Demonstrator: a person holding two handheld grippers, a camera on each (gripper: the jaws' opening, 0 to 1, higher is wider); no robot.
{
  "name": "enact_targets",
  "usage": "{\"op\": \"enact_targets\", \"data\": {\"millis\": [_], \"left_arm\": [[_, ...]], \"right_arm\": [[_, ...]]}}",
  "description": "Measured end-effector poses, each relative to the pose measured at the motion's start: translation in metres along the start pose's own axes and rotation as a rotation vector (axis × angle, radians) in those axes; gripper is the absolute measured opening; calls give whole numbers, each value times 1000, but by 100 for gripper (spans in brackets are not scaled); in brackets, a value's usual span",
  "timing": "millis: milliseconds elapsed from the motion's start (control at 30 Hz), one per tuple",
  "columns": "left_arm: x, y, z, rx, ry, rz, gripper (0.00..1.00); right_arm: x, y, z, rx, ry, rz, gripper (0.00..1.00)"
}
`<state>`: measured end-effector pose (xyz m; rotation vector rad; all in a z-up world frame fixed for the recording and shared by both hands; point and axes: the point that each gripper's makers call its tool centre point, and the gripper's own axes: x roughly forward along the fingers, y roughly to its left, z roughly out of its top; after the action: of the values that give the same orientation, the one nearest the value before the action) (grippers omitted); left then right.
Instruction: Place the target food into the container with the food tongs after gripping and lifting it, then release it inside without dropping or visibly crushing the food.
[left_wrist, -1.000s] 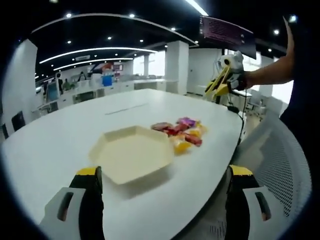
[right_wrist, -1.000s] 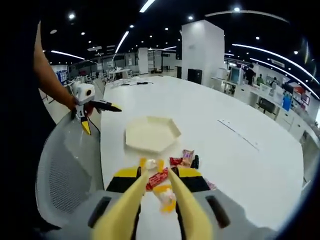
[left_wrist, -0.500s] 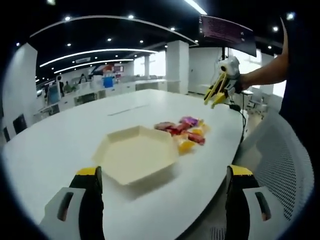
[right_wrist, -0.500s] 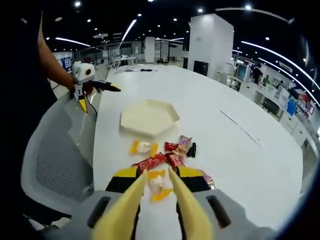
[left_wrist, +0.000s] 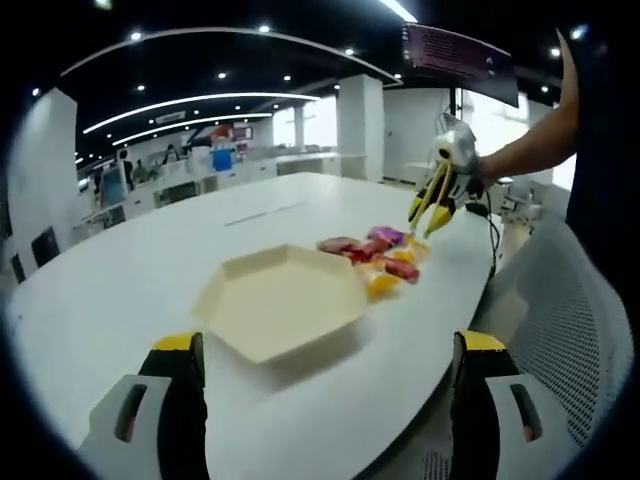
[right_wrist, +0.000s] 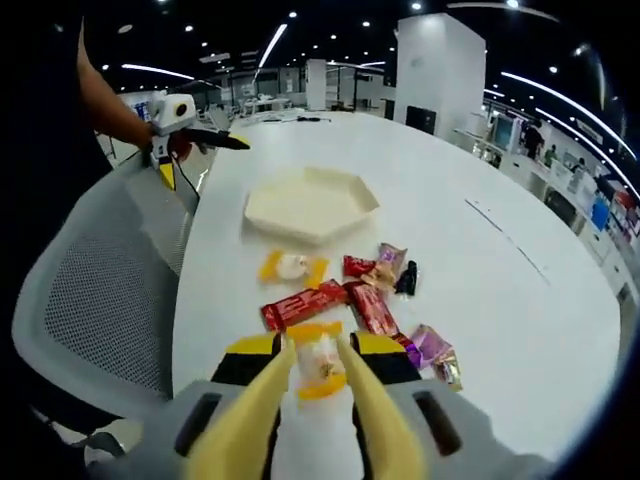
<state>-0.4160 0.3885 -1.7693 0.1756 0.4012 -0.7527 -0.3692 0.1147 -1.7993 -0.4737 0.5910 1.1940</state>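
Now lower than before over yellow-wrapped candy (right_wrist: 320, 364) | right hand-held gripper (right_wrist: 317, 350) tongs straddling it, unclenched | candy's long axis along tongs | left hand-held gripper (left_wrist: 325, 350) spread wide.

The right gripper (right_wrist: 318, 352) held yellow food tongs (right_wrist: 300, 420), and the two tong arms pointed out over a big white table (right_wrist: 480, 290). Between the tong tips lay a yellow-wrapped candy (right_wrist: 320, 365) on the table. The tips were close on each side of it, but I could not tell if they touched it. Past it lay a long red bar (right_wrist: 303, 305), a second red bar (right_wrist: 372, 310), another yellow candy (right_wrist: 291, 267), a tan packet (right_wrist: 388, 264) and a purple candy (right_wrist: 428, 346). Farther off sat a cream six-sided tray (right_wrist: 310, 204). At the upper left, a hand held the left gripper (right_wrist: 190, 150) by a grey mesh chair (right_wrist: 100, 300).
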Motion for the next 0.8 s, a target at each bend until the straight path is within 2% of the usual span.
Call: {"op": "enact_targets", "data": {"millis": [367, 467, 533, 600, 800], "left_arm": [[-1, 0, -1, -6, 11, -4, 99], [-1, 1, -2, -2, 10, 1, 99], [-1, 2, -3, -11, 16, 3, 99], [-1, 3, -4, -8, 19, 5, 99], [-1, 3, -6, -7, 23, 2, 98]], "right_arm": [[21, -3, -16, -20, 84, 29, 27], [26, -4, -23, -12, 119, 32, 28], [28, -4, -29, -44, 157, 34, 27], [31, -4, -26, -26, 140, 31, 26], [30, -6, -26, 52, 174, 22, 22]]}}
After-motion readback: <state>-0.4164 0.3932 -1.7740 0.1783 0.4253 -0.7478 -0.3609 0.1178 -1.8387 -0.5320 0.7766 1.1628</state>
